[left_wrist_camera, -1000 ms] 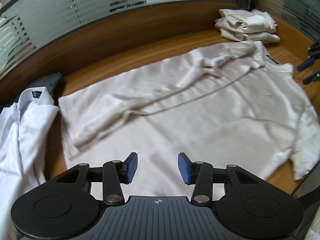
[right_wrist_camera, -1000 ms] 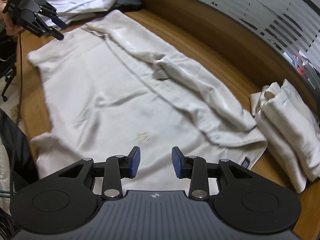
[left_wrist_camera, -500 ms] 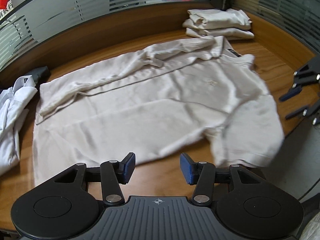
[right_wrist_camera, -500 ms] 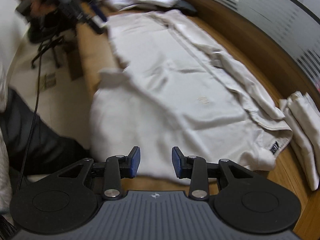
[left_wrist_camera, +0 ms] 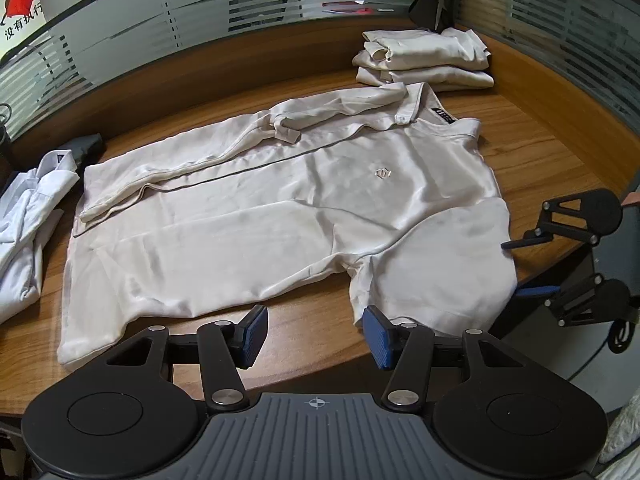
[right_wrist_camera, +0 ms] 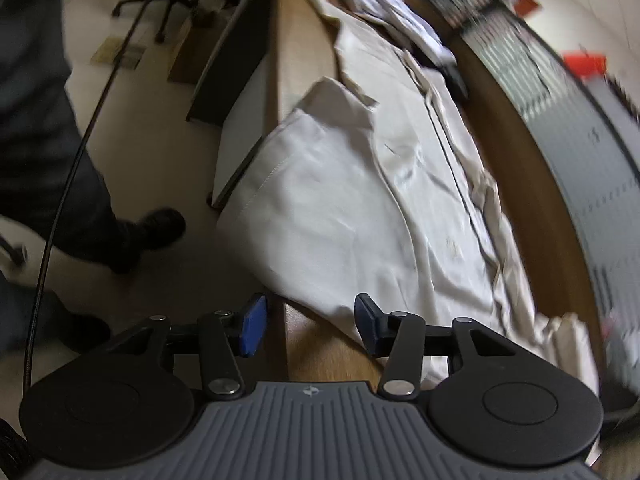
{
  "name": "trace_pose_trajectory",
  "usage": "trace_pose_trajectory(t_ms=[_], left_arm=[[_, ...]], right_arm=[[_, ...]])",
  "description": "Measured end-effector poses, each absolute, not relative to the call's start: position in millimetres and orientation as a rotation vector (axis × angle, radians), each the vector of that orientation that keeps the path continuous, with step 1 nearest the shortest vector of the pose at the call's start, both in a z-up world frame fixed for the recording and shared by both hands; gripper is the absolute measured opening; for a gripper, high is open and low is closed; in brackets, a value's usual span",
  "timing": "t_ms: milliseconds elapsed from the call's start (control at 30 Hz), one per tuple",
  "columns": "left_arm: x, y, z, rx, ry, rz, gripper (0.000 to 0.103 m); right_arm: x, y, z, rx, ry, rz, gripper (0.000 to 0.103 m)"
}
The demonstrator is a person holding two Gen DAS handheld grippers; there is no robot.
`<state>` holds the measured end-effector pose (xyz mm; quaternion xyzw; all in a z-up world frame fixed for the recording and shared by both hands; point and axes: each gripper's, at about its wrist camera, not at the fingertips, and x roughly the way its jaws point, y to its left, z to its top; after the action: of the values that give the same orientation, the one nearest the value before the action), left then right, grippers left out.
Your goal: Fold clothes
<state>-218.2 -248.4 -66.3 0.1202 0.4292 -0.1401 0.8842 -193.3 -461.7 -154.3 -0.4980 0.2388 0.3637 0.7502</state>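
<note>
A cream polo shirt [left_wrist_camera: 280,208] lies spread on the wooden desk [left_wrist_camera: 540,152], far side folded inward, near sleeve [left_wrist_camera: 432,264] hanging over the front edge. My left gripper [left_wrist_camera: 316,336] is open and empty above the desk's front edge, just short of the shirt's hem. My right gripper [left_wrist_camera: 532,268] shows at the right, open beside the sleeve. In the right wrist view the right gripper [right_wrist_camera: 308,328] is open and empty at the desk edge, right by the sleeve [right_wrist_camera: 320,208] of the shirt [right_wrist_camera: 420,200].
A stack of folded cream shirts [left_wrist_camera: 424,60] sits at the back right. A white shirt [left_wrist_camera: 28,216] lies crumpled at the left with a dark item [left_wrist_camera: 86,148] behind it. A person's legs and shoe [right_wrist_camera: 132,240] stand on the floor beside the desk.
Both grippers have pulled back from above the shirt to the desk's front edge. The right gripper swung down toward the hanging sleeve. Both stayed open.
</note>
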Motion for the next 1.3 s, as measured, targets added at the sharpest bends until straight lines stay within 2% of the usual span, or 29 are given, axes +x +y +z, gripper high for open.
trace_pose_trajectory(t_ms=[367, 400, 433, 500, 667, 1067, 1167, 1300], left_arm=[[-225, -231, -64, 0.227, 0.916, -0.22, 0.056], [-225, -229, -64, 0.226, 0.916, -0.216, 0.056], [-226, -227, -64, 0.225, 0.916, -0.214, 0.056], [-226, -224, -65, 0.222, 0.915, -0.21, 0.056], [-224, -216, -68, 0.218, 0.912, -0.211, 0.056], [-187, -178, -77, 0.239, 0.911, -0.238, 0.057], [-169, -165, -78, 0.25, 0.916, -0.269, 0.057], [-141, -151, -83, 0.259, 0.936, -0.324, 0.057]], right_arm=[[-207, -438, -170, -1.221, 0.356, 0.884, 0.053], [-206, -438, -169, -1.215, 0.347, 0.893, 0.045], [-206, -437, -168, -1.209, 0.339, 0.902, 0.031], [-205, -437, -162, -1.189, 0.343, 0.921, 0.014], [-200, -439, -135, -1.093, 0.366, 0.945, 0.002], [-85, -433, -53, -0.795, 0.488, 0.82, 0.002], [-37, -423, -49, -0.746, 0.563, 0.79, 0.002], [31, -411, -57, -0.636, 0.753, 0.744, 0.002]])
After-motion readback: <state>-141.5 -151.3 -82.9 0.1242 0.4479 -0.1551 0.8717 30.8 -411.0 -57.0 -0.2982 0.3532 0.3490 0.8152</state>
